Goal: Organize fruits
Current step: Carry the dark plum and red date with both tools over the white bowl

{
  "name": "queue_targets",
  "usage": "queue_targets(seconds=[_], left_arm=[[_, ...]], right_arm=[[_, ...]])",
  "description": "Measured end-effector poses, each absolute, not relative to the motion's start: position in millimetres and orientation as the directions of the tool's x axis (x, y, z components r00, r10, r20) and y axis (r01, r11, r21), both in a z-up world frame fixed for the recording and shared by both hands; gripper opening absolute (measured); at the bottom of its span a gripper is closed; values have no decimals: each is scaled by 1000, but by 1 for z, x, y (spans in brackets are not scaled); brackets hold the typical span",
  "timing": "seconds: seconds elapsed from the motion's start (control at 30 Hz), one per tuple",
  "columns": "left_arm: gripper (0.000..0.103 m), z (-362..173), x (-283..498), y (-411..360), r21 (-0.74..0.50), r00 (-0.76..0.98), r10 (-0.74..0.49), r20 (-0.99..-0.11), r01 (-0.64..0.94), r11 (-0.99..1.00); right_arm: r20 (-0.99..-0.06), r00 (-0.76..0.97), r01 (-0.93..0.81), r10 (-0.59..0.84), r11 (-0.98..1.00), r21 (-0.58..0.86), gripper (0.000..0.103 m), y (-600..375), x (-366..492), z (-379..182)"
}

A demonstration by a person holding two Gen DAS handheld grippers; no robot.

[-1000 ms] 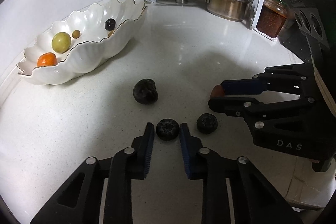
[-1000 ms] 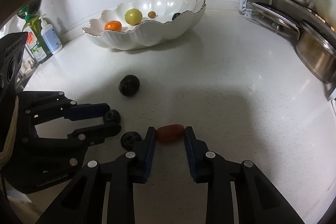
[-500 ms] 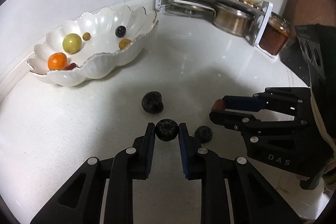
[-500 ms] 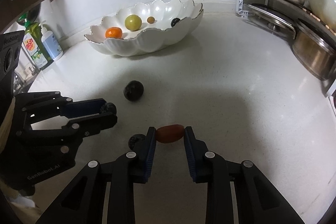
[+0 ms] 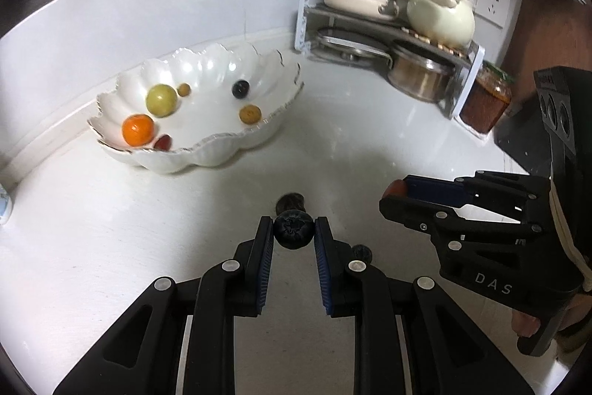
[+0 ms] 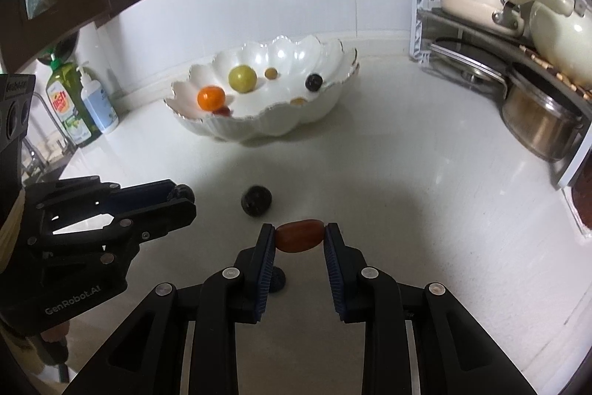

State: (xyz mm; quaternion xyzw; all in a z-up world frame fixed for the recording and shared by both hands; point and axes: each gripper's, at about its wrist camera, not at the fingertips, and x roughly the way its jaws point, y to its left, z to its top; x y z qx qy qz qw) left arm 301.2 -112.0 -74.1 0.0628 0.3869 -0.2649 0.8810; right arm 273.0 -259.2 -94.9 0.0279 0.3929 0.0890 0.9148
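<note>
White stone makes up the desk [image 5: 370, 143], which runs back to a tiled wall. At the far right corner stands a metal rack [image 5: 388, 32] stacked with cream pots, a steel pot and a glass lid; a jar of red preserve [image 5: 484, 102] sits just beside its end. In the right wrist view a green bottle [image 6: 68, 106] and a white pump bottle [image 6: 98, 102] stand at the left edge.

Toward the back wall rests a white scalloped bowl [image 5: 222, 143] with a gilt rim. Inside it lie a yellow-green fruit [image 5: 161, 100], an orange [image 5: 138, 130] touching a small red fruit [image 5: 162, 142], a dark grape [image 5: 241, 88] and two small tan fruits [image 5: 250, 114], one near the green fruit and one by the near wall.

Each tool is raised above the desk, well short of the bowl. The left tool [image 5: 294, 236] is clamped on a blueberry [image 5: 293, 231], which sits between the tips of its blue pads. The right tool [image 6: 299, 239] is closed on an oblong red-brown date [image 6: 299, 236], held crosswise at the tips.

On the desk below, a dark wrinkled fruit [image 6: 256, 200] lies between the tools and the bowl, and a smaller dark berry [image 6: 277, 280] lies nearer, partly hidden behind a finger of the right tool.
</note>
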Motion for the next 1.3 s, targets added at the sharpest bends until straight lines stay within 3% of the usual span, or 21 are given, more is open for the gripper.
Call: queue_targets(seconds=[0.83, 1.3], left_arm=[[23, 2, 316, -68, -60, 749, -372, -548, 408, 911], [23, 23, 361, -65, -61, 761, -374, -530, 406, 912]], right_arm=[[-544, 820, -133, 177, 984, 121, 29, -230, 287, -22], [-536, 821, -134, 196, 979, 153, 29, -230, 336, -2]])
